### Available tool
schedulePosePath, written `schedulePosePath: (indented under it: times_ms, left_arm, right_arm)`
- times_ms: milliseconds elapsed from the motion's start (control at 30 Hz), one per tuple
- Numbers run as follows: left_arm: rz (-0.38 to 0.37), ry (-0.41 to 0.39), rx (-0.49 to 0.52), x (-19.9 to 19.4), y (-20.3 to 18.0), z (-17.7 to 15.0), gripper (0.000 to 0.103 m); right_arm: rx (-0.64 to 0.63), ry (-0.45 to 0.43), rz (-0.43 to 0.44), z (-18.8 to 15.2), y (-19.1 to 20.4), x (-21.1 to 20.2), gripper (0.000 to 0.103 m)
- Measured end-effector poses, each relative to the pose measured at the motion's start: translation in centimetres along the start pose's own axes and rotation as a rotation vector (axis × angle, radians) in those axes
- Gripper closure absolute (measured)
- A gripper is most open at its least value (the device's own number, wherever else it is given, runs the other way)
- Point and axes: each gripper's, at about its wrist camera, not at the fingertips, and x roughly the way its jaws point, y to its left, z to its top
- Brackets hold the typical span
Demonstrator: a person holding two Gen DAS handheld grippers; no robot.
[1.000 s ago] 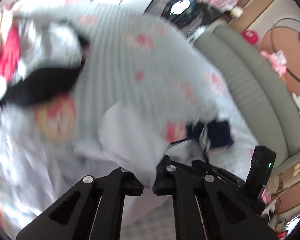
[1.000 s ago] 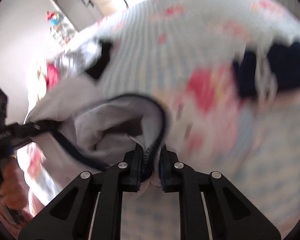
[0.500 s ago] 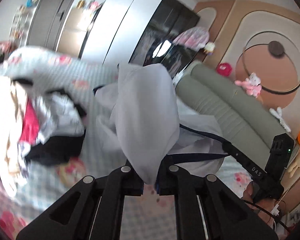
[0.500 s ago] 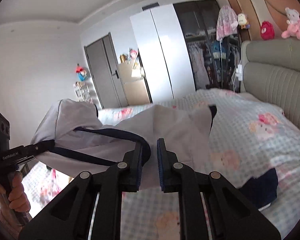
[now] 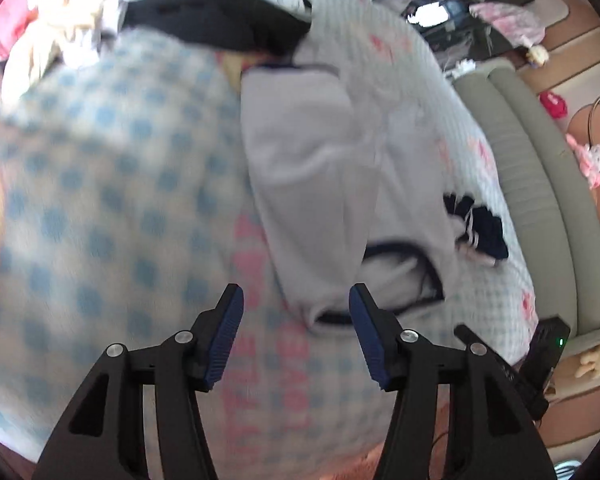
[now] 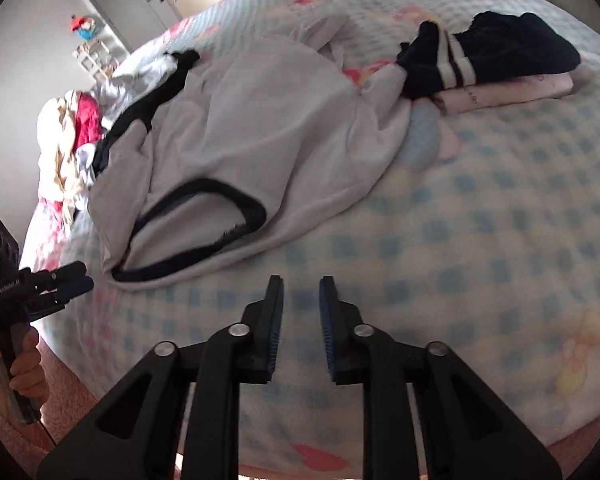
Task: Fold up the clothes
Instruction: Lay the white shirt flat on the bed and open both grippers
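white shirt (image 6: 260, 128) flat on bed (image 6: 500, 240), 11 o'clock of right gripper (image 6: 300, 292) | long axis 7–1 | left gripper (image 5: 296, 312) nearer, at collar | both opening, nothing between jaws

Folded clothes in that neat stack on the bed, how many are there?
2: a navy white-striped garment on top, a pale pink folded garment beneath it, beside the headboard end; more may be hidden.

Light: bright daylight, soft shadows | Glare: bedspread (image 6: 480, 208) washed out towards the top of the right wrist view | Blur: left wrist view heavily smeared, checks on the bedspread (image 5: 100, 200) smudged; right wrist view sharper, softened near the bottom | Distortion: fisheye bulge, dark vignette at the corners of both views
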Motion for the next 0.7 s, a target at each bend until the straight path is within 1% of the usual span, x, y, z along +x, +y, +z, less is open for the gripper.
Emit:
schedulePosePath:
  times_ms: [67,100,133,200,233,267,333,400,467,533,600,633,667,700]
  left_arm:
    - [-0.05,-0.006,-0.022,1.4,-0.2,1.7,0.037]
    - [-0.067,0.007,-0.04,2.3,-0.1,2.3,0.037]
    - [-0.068,0.023,-0.055,3.2,0.1,2.9,0.04]
    - [-0.019,0.042,-0.031,4.8,-0.5,3.6,0.072]
    - [0.047,0.049,-0.017,5.3,-1.0,3.6,0.092]
    - [0.084,0.031,-0.009,4.9,-1.2,3.4,0.092]
    - [0.157,-0.006,0.002,4.0,-1.3,3.1,0.093]
    - [0.215,-0.06,-0.032,1.9,0.1,2.3,0.093]
    - [0.242,-0.095,-0.109,-0.4,2.9,1.5,0.092]
    - [0.269,-0.111,-0.161,-1.9,4.7,0.5,0.092]
    - [0.286,-0.124,-0.209,-3.3,6.4,-0.4,0.092]
    - [0.218,-0.109,-0.214,-3.3,6.5,-0.9,0.088]
    - [0.149,-0.093,-0.219,-3.3,6.5,-1.4,0.077]
    - [0.082,-0.078,-0.22,-3.2,6.5,-1.8,0.07]
  right_arm:
    - [0.036,-0.034,0.022,0.7,0.3,-1.5,0.077]
    - [0.054,-0.04,0.028,1.2,0.1,-1.6,0.076]
    - [0.071,-0.05,0.027,2.0,0.1,-1.4,0.074]
    - [0.102,-0.063,0.038,3.5,-0.2,-0.6,0.068]
    - [0.116,-0.066,0.048,4.3,-0.4,-0.1,0.066]
    - [0.123,-0.05,0.048,4.8,-0.4,0.7,0.064]
    - [0.119,-0.013,0.037,5.5,-0.4,2.0,0.063]
    - [0.091,0.016,-0.016,5.3,0.0,3.0,0.064]
    - [0.07,0.036,-0.072,4.7,-0.2,3.7,0.064]
    - [0.059,0.046,-0.125,4.1,-0.5,4.0,0.064]
    - [0.073,0.018,-0.112,4.2,-0.5,3.3,0.064]
    - [0.084,-0.002,-0.098,4.4,-0.4,2.8,0.063]
    - [0.095,-0.022,-0.084,4.6,-0.3,2.4,0.063]
    - [0.106,-0.041,-0.069,4.8,-0.2,2.0,0.062]
